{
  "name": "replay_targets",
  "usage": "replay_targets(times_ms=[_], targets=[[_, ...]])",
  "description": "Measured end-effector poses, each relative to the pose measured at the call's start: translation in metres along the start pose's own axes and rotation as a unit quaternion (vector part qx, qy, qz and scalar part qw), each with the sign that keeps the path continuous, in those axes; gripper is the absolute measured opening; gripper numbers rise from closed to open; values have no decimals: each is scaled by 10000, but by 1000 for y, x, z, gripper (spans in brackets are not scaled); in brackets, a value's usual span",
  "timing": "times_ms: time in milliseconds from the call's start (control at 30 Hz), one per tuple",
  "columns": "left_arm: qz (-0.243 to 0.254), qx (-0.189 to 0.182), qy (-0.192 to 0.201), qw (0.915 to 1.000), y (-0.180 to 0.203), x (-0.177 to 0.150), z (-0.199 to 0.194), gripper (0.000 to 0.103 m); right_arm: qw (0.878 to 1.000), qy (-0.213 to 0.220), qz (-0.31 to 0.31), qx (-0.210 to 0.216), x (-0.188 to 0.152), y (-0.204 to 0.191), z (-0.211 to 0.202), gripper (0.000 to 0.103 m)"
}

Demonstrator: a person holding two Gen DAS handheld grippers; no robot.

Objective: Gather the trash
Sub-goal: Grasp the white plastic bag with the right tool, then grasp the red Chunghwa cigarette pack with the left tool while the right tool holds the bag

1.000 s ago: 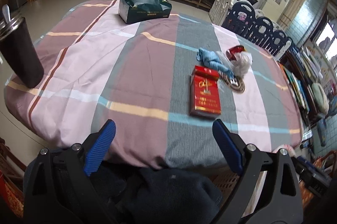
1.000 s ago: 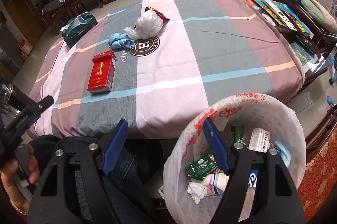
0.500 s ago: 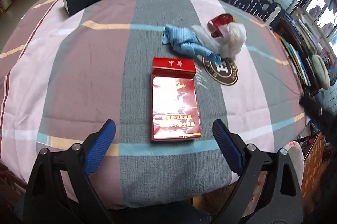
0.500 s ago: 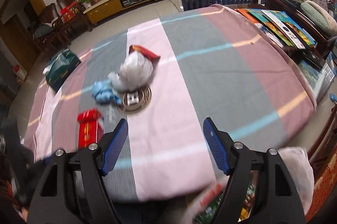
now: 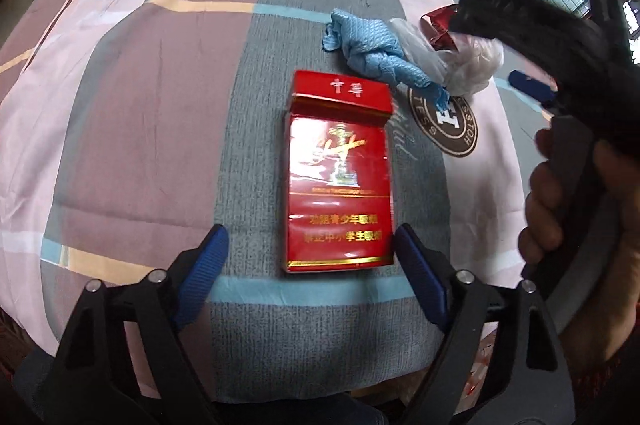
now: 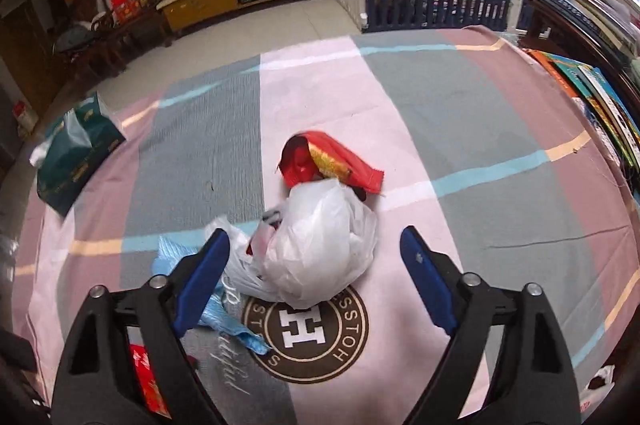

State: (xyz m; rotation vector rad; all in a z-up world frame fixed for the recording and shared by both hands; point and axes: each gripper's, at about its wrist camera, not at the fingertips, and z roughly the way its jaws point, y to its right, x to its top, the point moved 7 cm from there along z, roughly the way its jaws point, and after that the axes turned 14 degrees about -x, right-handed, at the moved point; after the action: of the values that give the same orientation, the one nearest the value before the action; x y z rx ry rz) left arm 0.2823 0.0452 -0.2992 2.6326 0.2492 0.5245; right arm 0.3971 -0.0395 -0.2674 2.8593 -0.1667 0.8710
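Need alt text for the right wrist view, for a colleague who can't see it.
The open right gripper hovers over a crumpled white plastic bag on the striped tablecloth, a red snack wrapper just beyond it and a blue cloth at left.

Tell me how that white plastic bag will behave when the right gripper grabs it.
The white bag looks thin and crumpled, so it will likely collapse and flop. It seems light. A red wrapper touches its far side and may shift. The right gripper is open around it.
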Motion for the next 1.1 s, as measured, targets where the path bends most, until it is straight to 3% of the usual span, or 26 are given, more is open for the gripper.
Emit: replay_targets(times_ms=[33, 67, 133, 267, 300, 400, 500, 567, 600, 633, 700, 900, 1100], targets=[[37, -16, 28, 10000, 3, 1, 0, 72, 9999, -64, -115, -5, -5, 1, 3, 50], [98, -33, 60, 9999, 7, 3, 0, 69, 9997, -176, -175, 46, -11, 3, 5, 39], [226, -64, 113, 9997, 14, 5, 2, 58, 9993, -253, -124, 260, -22, 10, 2, 30], [224, -87, 194, 9995, 19, 6, 4, 56, 9987, -307, -126, 393, -47, 33, -18, 26], [163, -161, 224, 9995, 17, 6, 2, 42, 9983, -329, -95, 465, -55, 41, -26, 26], [172, -476, 524, 9973, 15, 11, -17, 11, 9976, -330, -48, 612, -76, 58, -46, 26], [255, -377, 714, 9964, 9, 8, -36, 8, 9975, -254, -68, 660, -95, 76, -67, 26], [174, -351, 623, 9973, 4, 5, -37, 9, 9978, -207, -108, 622, -102, 81, -77, 26], [103, -329, 587, 9977, 3, 3, -38, 23, 9979, -186, -109, 604, -105, 84, -81, 26], [1, -282, 556, 9981, 2, 2, -37, 52, 9980, -171, -86, 605, -108, 86, -86, 26], [-130, -226, 654, 9975, 0, 2, -41, 72, 9976, -163, -19, 675, -112, 88, -93, 26], [295, 146, 584, 9977, 23, 8, -29, 79, 9974, -177, -14, 701, -125, 93, -102, 26], [456, 507, 273, 9973, 23, 8, 0, 80, 9977, -142, -37, 656, -128, 97, -99, 26]])
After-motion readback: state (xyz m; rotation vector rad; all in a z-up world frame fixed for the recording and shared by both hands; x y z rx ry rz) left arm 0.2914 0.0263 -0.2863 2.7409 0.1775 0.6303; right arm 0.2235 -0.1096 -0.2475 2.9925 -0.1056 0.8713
